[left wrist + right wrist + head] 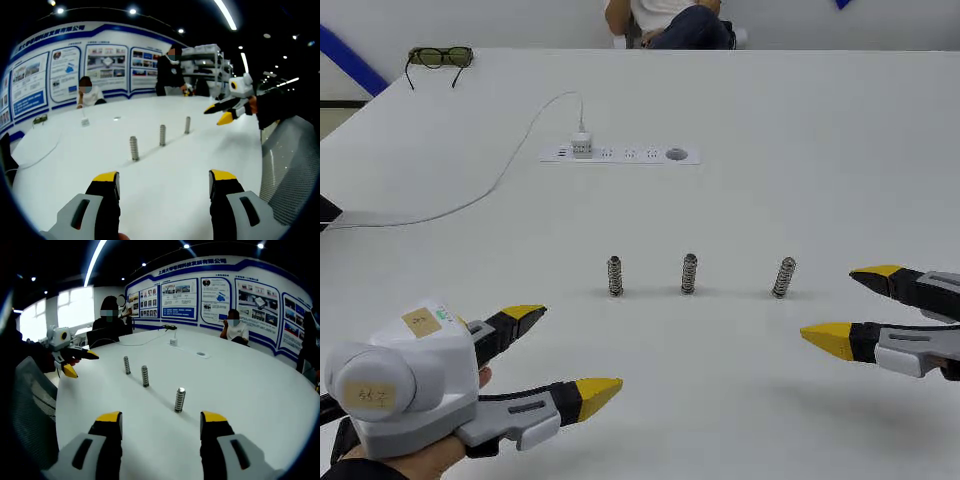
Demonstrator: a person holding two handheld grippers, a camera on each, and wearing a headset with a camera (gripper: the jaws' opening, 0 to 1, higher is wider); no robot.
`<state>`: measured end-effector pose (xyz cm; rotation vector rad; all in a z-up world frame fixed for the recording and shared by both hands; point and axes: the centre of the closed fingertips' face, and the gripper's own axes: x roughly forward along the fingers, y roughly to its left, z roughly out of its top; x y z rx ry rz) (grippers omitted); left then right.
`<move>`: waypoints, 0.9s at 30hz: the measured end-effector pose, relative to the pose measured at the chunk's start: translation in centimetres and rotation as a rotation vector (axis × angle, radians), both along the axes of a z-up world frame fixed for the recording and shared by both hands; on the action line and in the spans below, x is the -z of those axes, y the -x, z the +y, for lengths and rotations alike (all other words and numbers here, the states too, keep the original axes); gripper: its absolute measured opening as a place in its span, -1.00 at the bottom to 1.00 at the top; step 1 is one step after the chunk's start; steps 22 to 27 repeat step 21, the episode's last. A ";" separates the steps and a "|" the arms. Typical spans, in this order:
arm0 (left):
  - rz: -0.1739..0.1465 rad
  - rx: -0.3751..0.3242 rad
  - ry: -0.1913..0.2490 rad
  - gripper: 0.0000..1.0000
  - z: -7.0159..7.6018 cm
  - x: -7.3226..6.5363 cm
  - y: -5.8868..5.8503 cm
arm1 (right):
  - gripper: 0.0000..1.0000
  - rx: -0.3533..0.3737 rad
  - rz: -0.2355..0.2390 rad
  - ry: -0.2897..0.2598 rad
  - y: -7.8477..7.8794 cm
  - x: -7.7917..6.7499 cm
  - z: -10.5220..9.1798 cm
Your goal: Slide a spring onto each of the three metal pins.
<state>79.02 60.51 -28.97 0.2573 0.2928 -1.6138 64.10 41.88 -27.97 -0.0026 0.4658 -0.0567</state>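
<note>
Three springs stand in a row on the white desk [800, 150]. As the head view sees them they are the left spring [615, 276], the middle spring [689, 273] and the right spring [784, 277]. In the right gripper view a bright pin top [180, 390] shows at the head of the closest spring.

The row lies on the wearer's side of the power strip [620, 154], well apart from it and roughly parallel to it. The right spring sits past the strip's round-socket end.

The left tool [581, 346] hovers closer to the wearer than the row, on the side of the strip's plugged end. Its yellow-tipped jaws are spread wide and hold nothing. The right tool [827, 303] hangs beyond the strip's other end, near the right spring, its jaws likewise wide and empty.

A white charger [581, 145] sits in the strip, and its cable [500, 180] trails off leftward. Beyond the strip, dark glasses [440, 57] lie near the desk's far corner, and a seated person [670, 22] is at the far edge.
</note>
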 end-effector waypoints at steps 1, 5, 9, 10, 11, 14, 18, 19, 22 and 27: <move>-0.001 0.000 -0.001 0.48 0.0 0.0 0.0 | 0.29 -0.001 0.000 0.001 0.0 0.0 0.0; -0.005 -0.001 -0.002 0.48 0.1 -0.1 0.1 | 0.29 -0.003 -0.001 0.000 0.0 0.0 0.1; -0.010 -0.001 -0.004 0.48 0.1 -0.2 0.0 | 0.29 -0.005 -0.006 0.001 0.0 -0.1 0.0; -0.011 -0.001 -0.005 0.48 0.1 -0.2 0.0 | 0.29 -0.005 -0.007 0.001 0.0 -0.1 0.0; -0.012 -0.001 -0.005 0.48 0.1 -0.3 0.0 | 0.30 -0.004 -0.008 0.001 0.0 -0.2 0.0; -0.016 0.001 -0.005 0.48 0.0 -0.4 0.0 | 0.30 -0.005 -0.010 0.003 0.1 -0.2 -0.1; -0.020 0.005 -0.005 0.48 -0.1 -0.5 0.2 | 0.30 -0.008 -0.009 0.006 0.1 -0.2 0.0; -0.021 0.005 -0.005 0.48 -0.2 -0.5 0.2 | 0.30 -0.008 -0.009 0.006 0.1 -0.2 0.0; -0.022 0.006 -0.006 0.48 -0.2 -0.6 0.3 | 0.30 -0.010 -0.009 0.007 0.1 -0.2 0.0; -0.022 0.006 -0.006 0.48 -0.2 -0.6 0.3 | 0.30 -0.010 -0.009 0.007 0.1 -0.2 0.0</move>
